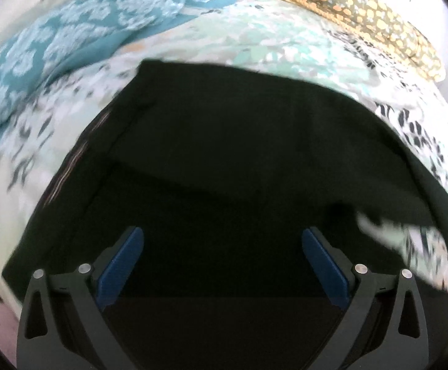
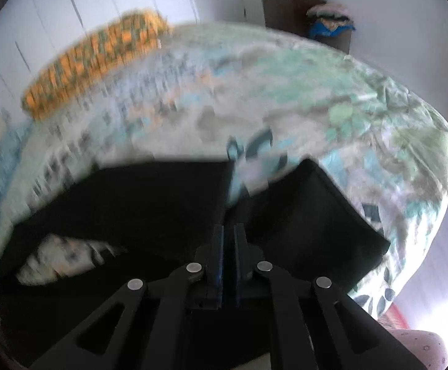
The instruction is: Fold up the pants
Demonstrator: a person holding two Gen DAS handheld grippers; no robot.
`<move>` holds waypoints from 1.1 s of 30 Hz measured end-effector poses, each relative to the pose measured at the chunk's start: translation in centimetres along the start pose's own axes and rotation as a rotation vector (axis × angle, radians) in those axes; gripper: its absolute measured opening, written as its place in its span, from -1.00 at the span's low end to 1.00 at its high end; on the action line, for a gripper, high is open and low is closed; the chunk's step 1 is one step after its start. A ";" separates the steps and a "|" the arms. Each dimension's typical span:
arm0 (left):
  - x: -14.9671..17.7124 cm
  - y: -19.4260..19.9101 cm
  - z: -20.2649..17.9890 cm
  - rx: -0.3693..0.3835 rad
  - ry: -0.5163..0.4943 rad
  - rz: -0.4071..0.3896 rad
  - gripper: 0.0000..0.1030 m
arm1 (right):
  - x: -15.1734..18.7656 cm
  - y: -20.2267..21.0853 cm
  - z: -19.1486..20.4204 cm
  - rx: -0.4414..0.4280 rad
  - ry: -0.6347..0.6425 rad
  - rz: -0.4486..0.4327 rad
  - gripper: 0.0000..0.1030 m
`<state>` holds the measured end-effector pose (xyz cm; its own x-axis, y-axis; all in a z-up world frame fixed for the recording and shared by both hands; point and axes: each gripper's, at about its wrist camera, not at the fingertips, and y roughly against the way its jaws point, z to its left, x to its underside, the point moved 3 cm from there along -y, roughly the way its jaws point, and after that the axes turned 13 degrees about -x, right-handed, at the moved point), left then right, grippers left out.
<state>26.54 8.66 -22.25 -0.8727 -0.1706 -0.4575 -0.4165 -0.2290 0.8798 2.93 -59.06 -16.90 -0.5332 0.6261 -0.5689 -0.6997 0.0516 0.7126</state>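
In the left wrist view, the left gripper point(image 1: 220, 246) is hanging wide apart over black pants point(image 1: 224, 141) lying on a floral bed point(image 1: 285, 40); no writing is showing. In the right wrist view, the right gripper point(image 2: 229, 237) is pinching the pants point(image 2: 131, 203), though blur is hiding any labels.

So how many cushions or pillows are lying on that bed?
2. A teal and white patterned pillow lies at the far left of the bed; an orange-spotted olive one lies at the far right. More could be hidden beyond the black pants.
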 end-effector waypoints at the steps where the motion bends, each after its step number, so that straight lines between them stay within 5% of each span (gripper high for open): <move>1: 0.9 0.2 0.9 -0.002 0.006 -0.015 0.99 | 0.1 0.4 0.2 -0.040 -0.018 -0.013 0.02; 2: 1.8 0.3 2.0 -0.010 0.016 -0.030 0.99 | 0.1 0.5 0.4 -0.094 -0.047 -0.019 0.47; 5: 3.0 -0.7 4.1 -0.026 0.102 0.030 0.99 | 1.4 -0.4 1.1 -0.279 -0.186 0.021 0.54; 8: 2.1 -0.5 4.0 0.003 0.145 -0.009 0.99 | 3.2 -3.3 1.9 -0.391 -0.297 0.094 0.53; 10: 2.0 -0.6 3.2 -0.012 0.113 -0.009 0.99 | 3.8 -5.5 1.8 -0.387 -0.347 0.120 0.53; 15: 3.5 -0.4 1.8 -0.069 -0.019 -0.028 0.99 | 3.3 -6.8 0.1 -0.303 -0.465 0.021 0.50; 21: 4.0 0.1 1.1 -0.061 -0.061 -0.014 0.99 | 1.9 -7.8 -1.0 -0.242 -0.505 0.020 -0.32; 22: 4.1 0.1 0.8 -0.058 -0.071 -0.010 0.99 | 1.5 -7.8 -1.1 -0.230 -0.493 0.026 -0.66; 23: 4.1 0.2 0.5 -0.059 -0.085 -0.006 0.99 | 1.3 -7.8 -1.2 -0.217 -0.478 0.025 -0.80; 28: 3.6 1.2 -1.6 -0.026 -0.166 0.021 0.99 | 0.0 -6.7 0.5 -0.219 -0.306 0.005 -0.88; 33: -0.7 2.6 -4.5 0.051 -0.149 0.020 0.99 | -0.7 -4.0 3.4 -0.250 -0.117 -0.049 -0.89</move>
<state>27.21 3.83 -20.23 -0.9075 -0.0294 -0.4189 -0.4077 -0.1773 0.8957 7.77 -57.07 -17.96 -0.4473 0.7142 -0.5383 -0.8267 -0.1006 0.5535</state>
